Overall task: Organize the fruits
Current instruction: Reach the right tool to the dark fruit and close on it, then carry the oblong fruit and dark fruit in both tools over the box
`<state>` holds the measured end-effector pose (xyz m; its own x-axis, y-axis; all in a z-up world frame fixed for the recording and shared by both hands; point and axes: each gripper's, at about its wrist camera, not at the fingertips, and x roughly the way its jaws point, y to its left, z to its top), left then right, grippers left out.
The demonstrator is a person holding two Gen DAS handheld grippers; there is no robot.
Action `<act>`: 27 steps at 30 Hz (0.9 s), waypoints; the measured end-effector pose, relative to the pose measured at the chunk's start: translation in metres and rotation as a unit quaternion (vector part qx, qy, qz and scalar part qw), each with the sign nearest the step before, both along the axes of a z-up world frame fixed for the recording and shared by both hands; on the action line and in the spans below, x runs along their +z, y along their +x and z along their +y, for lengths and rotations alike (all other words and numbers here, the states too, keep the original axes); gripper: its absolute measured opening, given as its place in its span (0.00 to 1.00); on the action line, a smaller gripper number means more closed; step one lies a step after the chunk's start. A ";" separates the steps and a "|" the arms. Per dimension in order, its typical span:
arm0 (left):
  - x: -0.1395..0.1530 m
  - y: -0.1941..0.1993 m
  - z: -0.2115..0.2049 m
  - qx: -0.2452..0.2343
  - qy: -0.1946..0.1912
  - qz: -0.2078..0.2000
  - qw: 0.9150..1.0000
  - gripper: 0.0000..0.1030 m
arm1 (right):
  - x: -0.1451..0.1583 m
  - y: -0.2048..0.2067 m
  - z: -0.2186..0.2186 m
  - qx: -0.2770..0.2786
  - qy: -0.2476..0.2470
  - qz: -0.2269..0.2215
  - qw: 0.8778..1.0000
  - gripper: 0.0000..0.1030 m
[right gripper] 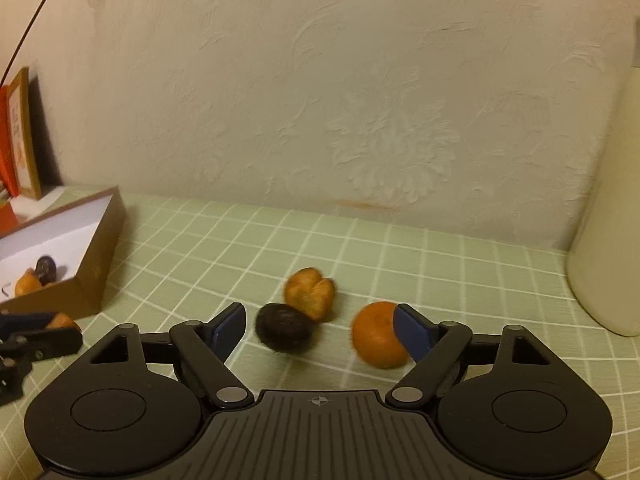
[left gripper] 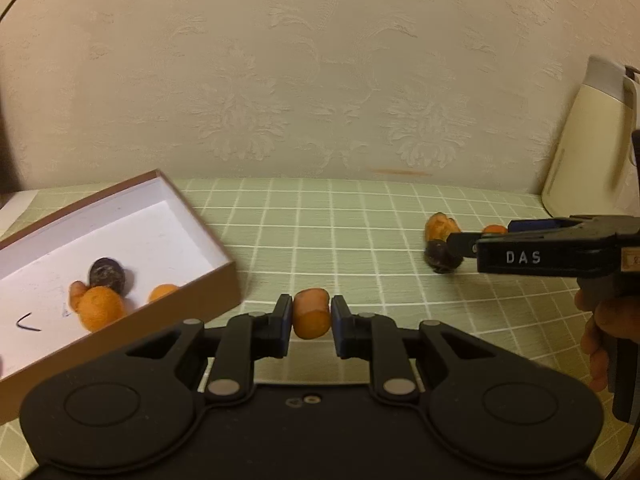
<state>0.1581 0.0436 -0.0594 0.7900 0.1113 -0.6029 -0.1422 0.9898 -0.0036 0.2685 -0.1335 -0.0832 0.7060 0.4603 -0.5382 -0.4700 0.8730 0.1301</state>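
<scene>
My left gripper (left gripper: 311, 316) is shut on a small orange fruit (left gripper: 311, 314) and holds it just right of the brown cardboard box (left gripper: 208, 236). The box holds a dark fruit (left gripper: 106, 274) and orange fruits (left gripper: 100, 307). My right gripper (right gripper: 320, 326) is open, low over the green checked cloth. Between its fingers lie a dark fruit (right gripper: 285, 327) and an orange mandarin (right gripper: 379, 334) that touches the right finger (right gripper: 412, 330). A lobed orange fruit (right gripper: 310, 293) lies just beyond them. The right gripper also shows in the left wrist view (left gripper: 460, 240).
A cream-coloured jug (left gripper: 592, 140) stands at the right by the wall, also in the right wrist view (right gripper: 608, 220). The textured wall (left gripper: 320, 80) closes the back of the table. A framed card and orange packet (right gripper: 20, 136) stand behind the box.
</scene>
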 end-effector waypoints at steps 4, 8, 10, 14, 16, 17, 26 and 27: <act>0.001 -0.007 0.012 0.015 0.000 0.001 1.000 0.11 | 0.000 -0.001 0.010 0.003 0.005 -0.003 1.000 0.78; 0.002 -0.015 0.025 0.033 0.001 0.000 0.999 0.10 | 0.004 -0.003 0.020 0.011 0.010 -0.009 1.000 0.72; 0.003 -0.018 0.031 0.041 0.000 0.000 0.999 0.10 | 0.000 -0.001 0.025 0.012 0.012 0.004 1.000 0.72; 0.004 -0.022 0.040 0.052 -0.004 0.000 0.999 0.10 | -0.008 0.004 0.032 0.009 0.002 0.018 1.000 0.71; 0.005 -0.025 0.044 0.056 -0.005 -0.001 0.998 0.10 | -0.013 0.007 0.033 0.005 0.004 0.029 1.000 0.65; 0.005 -0.025 0.046 0.059 -0.005 -0.001 0.998 0.10 | -0.015 0.009 0.033 0.004 0.003 0.034 0.999 0.60; 0.006 -0.031 0.064 0.084 -0.009 -0.005 0.996 0.10 | -0.023 0.020 0.033 -0.010 0.000 0.043 0.999 0.36; 0.006 -0.031 0.065 0.085 -0.010 -0.006 0.996 0.10 | -0.023 0.020 0.033 -0.008 0.003 0.047 0.999 0.36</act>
